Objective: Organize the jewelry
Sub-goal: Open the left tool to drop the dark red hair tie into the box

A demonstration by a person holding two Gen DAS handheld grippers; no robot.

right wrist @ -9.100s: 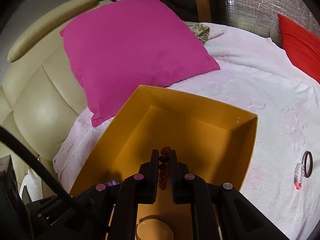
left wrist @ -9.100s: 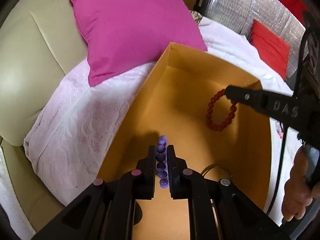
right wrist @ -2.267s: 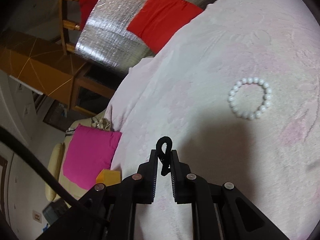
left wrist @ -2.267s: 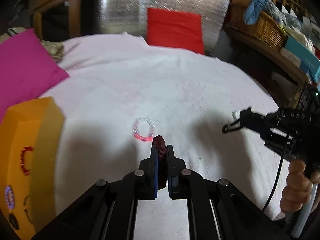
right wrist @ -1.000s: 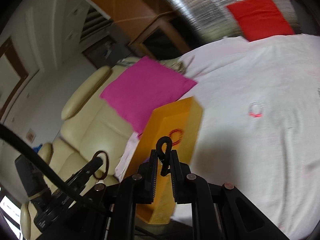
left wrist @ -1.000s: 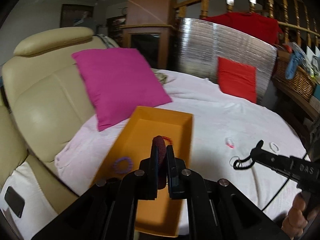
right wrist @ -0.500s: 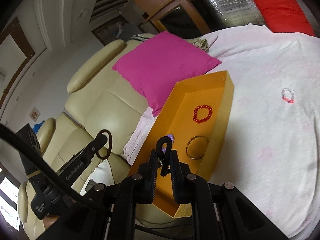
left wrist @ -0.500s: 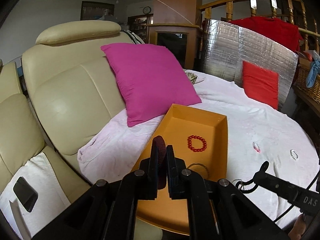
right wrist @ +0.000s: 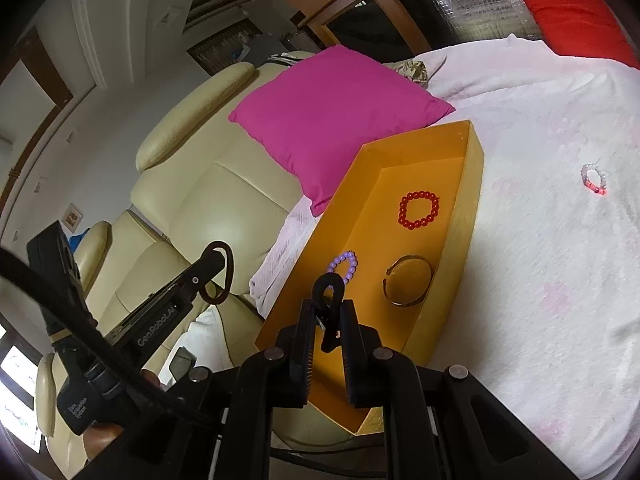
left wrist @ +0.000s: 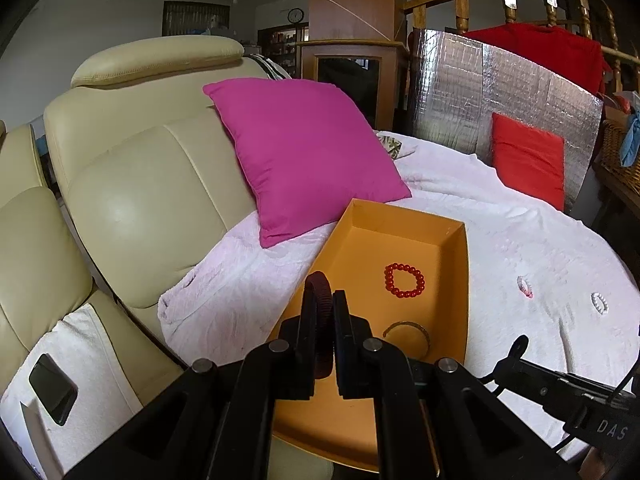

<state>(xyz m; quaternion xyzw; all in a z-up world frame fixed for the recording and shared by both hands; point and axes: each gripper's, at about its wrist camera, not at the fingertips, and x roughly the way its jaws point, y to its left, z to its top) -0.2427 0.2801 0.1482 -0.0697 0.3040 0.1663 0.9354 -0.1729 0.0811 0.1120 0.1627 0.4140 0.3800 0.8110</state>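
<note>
Carrying two pieces toward the orange box (left wrist: 460, 280), my left gripper (left wrist: 326, 320) pinches a dark brown bangle (left wrist: 320, 292) and my right gripper (right wrist: 328, 316) clamps a black loop (right wrist: 329, 286). Both hang above the box's near end, beside the red bracelet (right wrist: 419, 210). Next I judge: lower inside, then let go.

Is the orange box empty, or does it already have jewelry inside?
Not empty. The orange box holds a red bead bracelet, a purple bead bracelet and a metal bangle.

An orange box (right wrist: 460, 216) on the bed holds a red bead bracelet (right wrist: 419, 210), a purple bead bracelet (right wrist: 343, 267) and a metal bangle (right wrist: 408, 286).
</note>
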